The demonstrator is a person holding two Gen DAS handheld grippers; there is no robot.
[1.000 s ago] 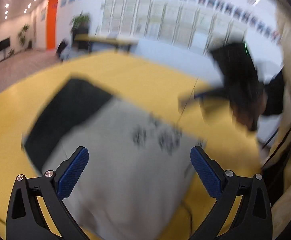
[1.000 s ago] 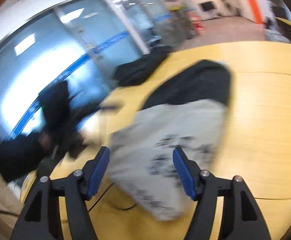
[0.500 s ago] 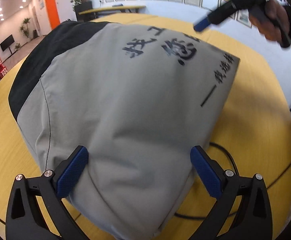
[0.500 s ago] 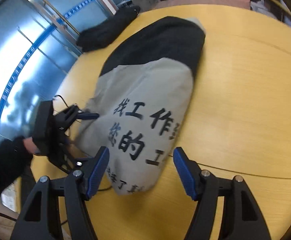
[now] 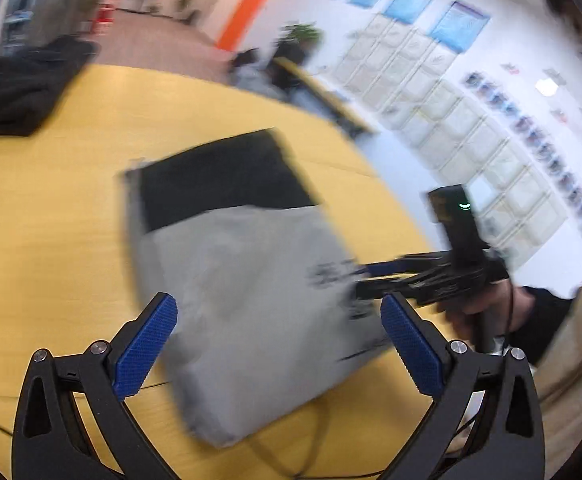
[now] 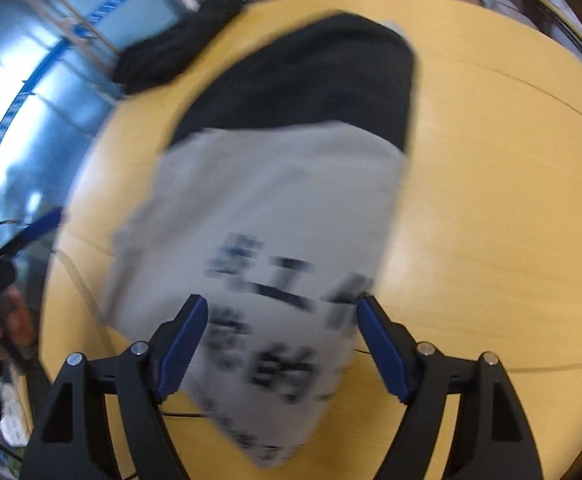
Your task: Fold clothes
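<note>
A folded grey and black garment (image 5: 243, 272) with black printed characters lies flat on the yellow round table (image 5: 51, 216); it also shows in the right wrist view (image 6: 275, 208). My left gripper (image 5: 279, 344) is open and empty, above the garment's near edge. My right gripper (image 6: 283, 344) is open and empty, over the printed end; it shows in the left wrist view (image 5: 375, 276) at the garment's right edge. Both views are blurred by motion.
A dark heap of clothing (image 5: 15, 84) lies at the table's far left edge, also in the right wrist view (image 6: 179, 40). A thin black cable (image 5: 291, 456) runs across the table near the garment. The table's rim (image 6: 71, 208) is close on the left.
Both grippers have pulled back and up from the garment, which now looks smaller and farther. The right gripper has come down to the garment's right edge. Both stayed open.
</note>
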